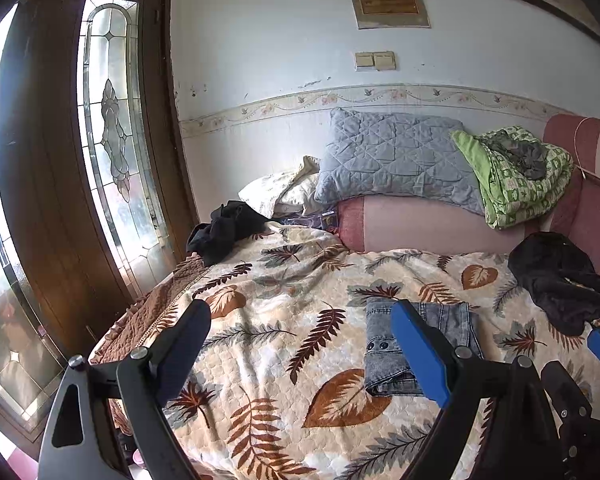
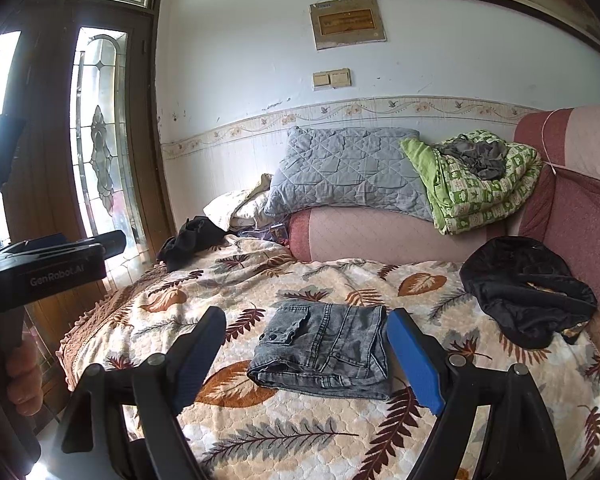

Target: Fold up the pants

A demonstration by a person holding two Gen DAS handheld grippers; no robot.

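Observation:
Grey denim pants [image 2: 324, 350] lie folded into a compact rectangle on the leaf-patterned bedspread [image 2: 284, 436]. In the right wrist view my right gripper [image 2: 306, 350] is open, its fingers standing wide apart on either side of the pants and above them, not touching. In the left wrist view the same pants [image 1: 380, 344] show partly behind the blue finger [image 1: 420, 354]. My left gripper [image 1: 300, 344] is open too, over bare bedspread [image 1: 268, 360] left of the pants. The right gripper [image 1: 596, 364] shows at the lower right edge of that view.
A black garment [image 2: 524, 288] lies crumpled at the right of the bed, another black garment [image 2: 188, 240] at the far left corner. A grey pillow [image 2: 348, 168] and green quilt [image 2: 476, 176] rest on the pink sofa arm [image 2: 380, 236]. A wooden door [image 1: 60, 160] stands left.

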